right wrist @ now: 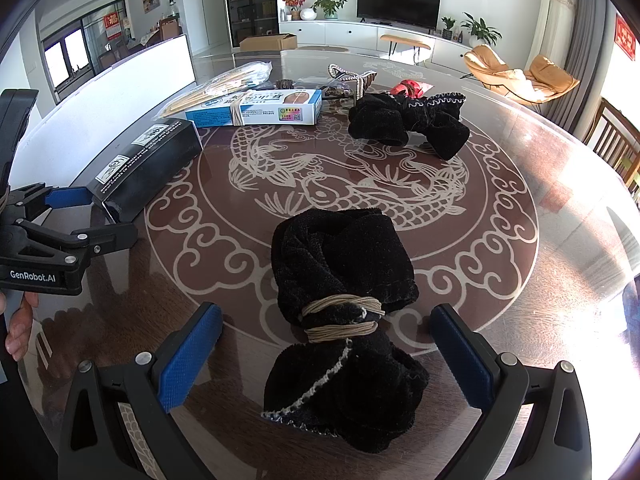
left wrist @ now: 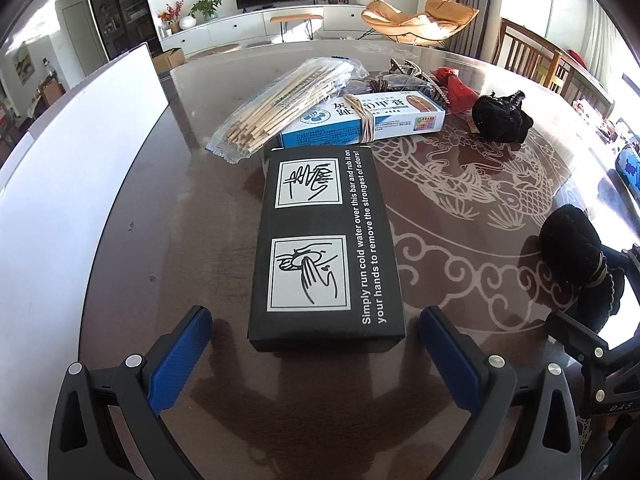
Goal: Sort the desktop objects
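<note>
A black box with white hand-washing pictures lies on the table; it also shows in the right wrist view. My left gripper is open, its blue fingers on either side of the box's near end. A black cloth bundle tied with tan cord lies between the open fingers of my right gripper; it also shows in the left wrist view. A second black bundle lies farther back.
A blue-and-white carton with a rubber band, a bag of wooden chopsticks, a red item and beaded pieces lie at the far side. A white board stands at the left. The table has a fish pattern.
</note>
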